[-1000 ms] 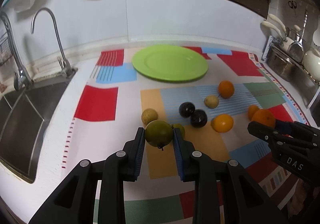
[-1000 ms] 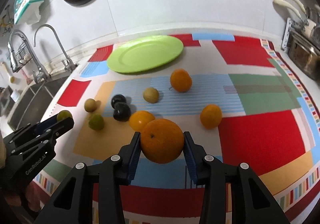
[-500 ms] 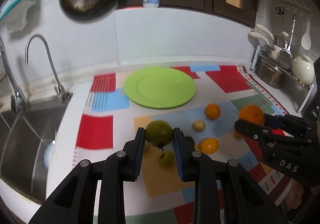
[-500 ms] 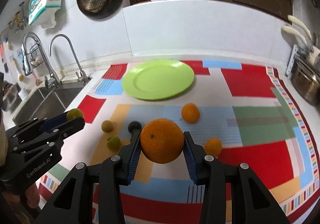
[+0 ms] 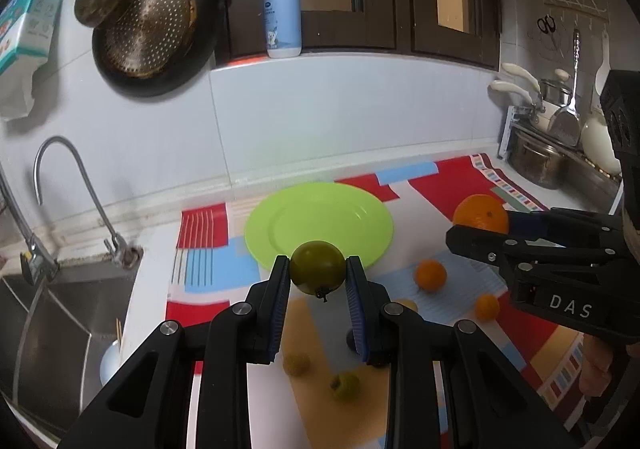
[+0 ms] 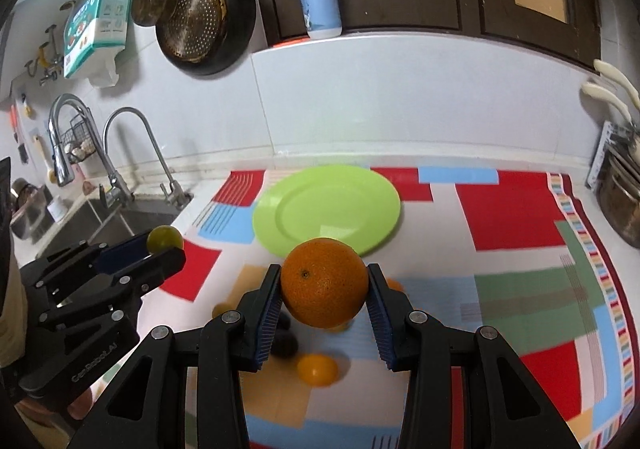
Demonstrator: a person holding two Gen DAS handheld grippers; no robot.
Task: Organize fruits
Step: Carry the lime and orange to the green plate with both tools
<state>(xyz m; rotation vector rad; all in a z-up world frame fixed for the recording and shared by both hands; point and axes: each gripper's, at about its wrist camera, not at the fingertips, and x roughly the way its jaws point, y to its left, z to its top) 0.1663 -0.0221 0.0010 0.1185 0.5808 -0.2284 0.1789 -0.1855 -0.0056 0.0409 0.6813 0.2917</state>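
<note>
**Q:** While both tools hang above the counter, what fills the scene, biggest things first?

**A:** Largest is the patchwork mat of red, blue, green and tan blocks [image 6: 516,209], covering the lower half of both views. On it, at centre frame, sits the round lime-green plastic plate [image 6: 326,209], with nothing on it. At left edge are the steel sink [image 5: 60,313] and curved tap [image 5: 68,189]. A dark pan with a perforated brass strainer [image 5: 152,25] hangs upper left; a white and blue pump bottle [image 5: 282,17] stands top centre.

**Q:** And the tools?

**A:** The right gripper [image 6: 324,299], black with blue ribbed pads, is clamped on a large round orange [image 6: 324,283], lower centre of its own view, overlapping the plate's near rim. The left gripper [image 5: 318,281] is clamped on a smaller olive-green round fruit with a short stem [image 5: 317,267], also lower centre, in front of the plate's near edge.

**Q:** How far along is the sorting?

**A:** Early, I judge. No fruit is on the plate. Two are lifted. Loose on the mat, low in frame, lie small oranges [image 5: 430,276], small yellow-green fruits [image 5: 345,385] and dark round fruits [image 6: 285,345], partly hidden behind the fingers, so the exact count is unclear.
</note>
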